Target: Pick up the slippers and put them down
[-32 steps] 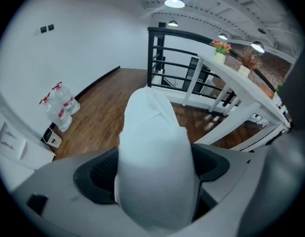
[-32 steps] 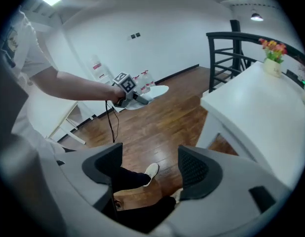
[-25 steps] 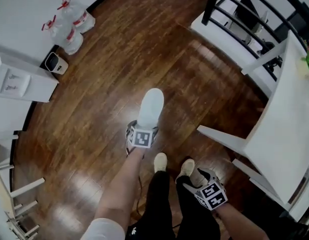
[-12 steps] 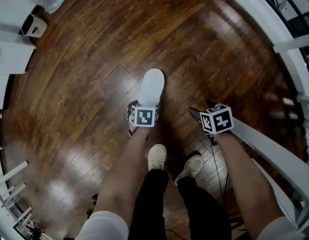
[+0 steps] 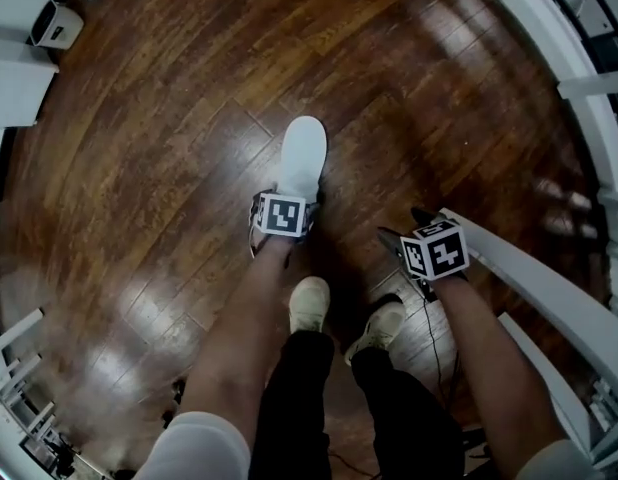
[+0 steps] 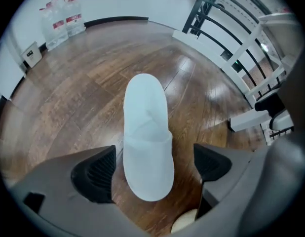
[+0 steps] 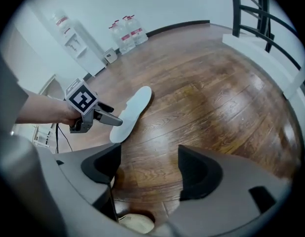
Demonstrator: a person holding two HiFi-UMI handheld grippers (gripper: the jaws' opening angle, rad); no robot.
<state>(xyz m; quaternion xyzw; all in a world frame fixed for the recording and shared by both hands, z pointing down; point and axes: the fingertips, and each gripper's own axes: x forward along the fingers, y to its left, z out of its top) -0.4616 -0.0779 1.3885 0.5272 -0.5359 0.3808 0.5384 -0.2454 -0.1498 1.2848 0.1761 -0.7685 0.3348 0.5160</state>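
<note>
A single white slipper (image 5: 301,158) lies on the wooden floor, toe pointing away from me. My left gripper (image 5: 284,203) sits right behind its heel. In the left gripper view the slipper (image 6: 146,142) lies between the two dark pads (image 6: 93,174) with a gap on each side, so the jaws stand open around it. The right gripper view shows the slipper (image 7: 130,112) flat on the floor, with the left gripper (image 7: 113,121) over its heel end. My right gripper (image 5: 401,230) hovers to the slipper's right, open and empty (image 7: 150,169). No second slipper shows.
The person's shoes (image 5: 309,303) stand just behind the grippers. A white railing (image 5: 549,68) curves along the right. A white cabinet (image 5: 19,88) and a small white box (image 5: 51,23) stand at the far left. Water bottles (image 6: 58,19) stand against the far wall. A cable (image 5: 434,338) trails under the right arm.
The right gripper has come up from beside the legs to the slipper's right. The head view has tipped further down. The left gripper stays at the slipper's heel.
</note>
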